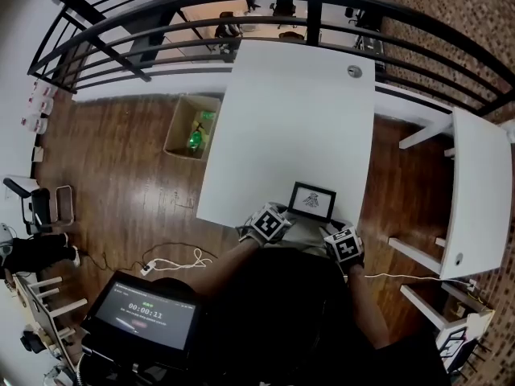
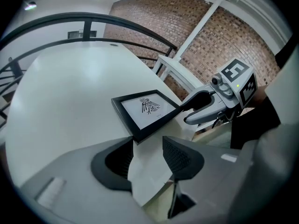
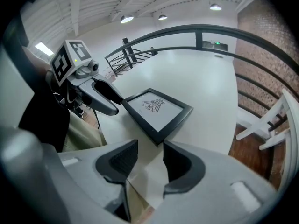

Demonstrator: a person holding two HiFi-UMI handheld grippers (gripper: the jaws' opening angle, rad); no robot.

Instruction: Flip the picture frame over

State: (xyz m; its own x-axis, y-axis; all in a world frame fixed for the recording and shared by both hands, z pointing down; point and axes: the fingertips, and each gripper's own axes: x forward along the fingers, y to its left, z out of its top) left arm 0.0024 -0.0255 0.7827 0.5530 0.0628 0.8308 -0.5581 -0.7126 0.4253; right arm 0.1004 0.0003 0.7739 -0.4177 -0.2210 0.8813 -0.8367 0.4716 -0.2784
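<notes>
**Head view:** the picture frame [image 1: 312,202] is seen lying face up (drawing visible) at the near edge of the white table [image 1: 298,111].

**Left gripper view:** the left gripper [image 2: 147,155] is held with its jaws apart and nothing gripped, the frame's corner just beyond them.

**Right gripper view:** the right gripper [image 3: 150,160] is likewise held open and empty.

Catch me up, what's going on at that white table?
A person holds a two-jaw gripper in each hand at the near edge of the white table. A black picture frame lies there picture side up, not yet flipped. The left gripper and right gripper both have their jaws apart with nothing clamped, each poised close to a near corner of the frame.
</notes>
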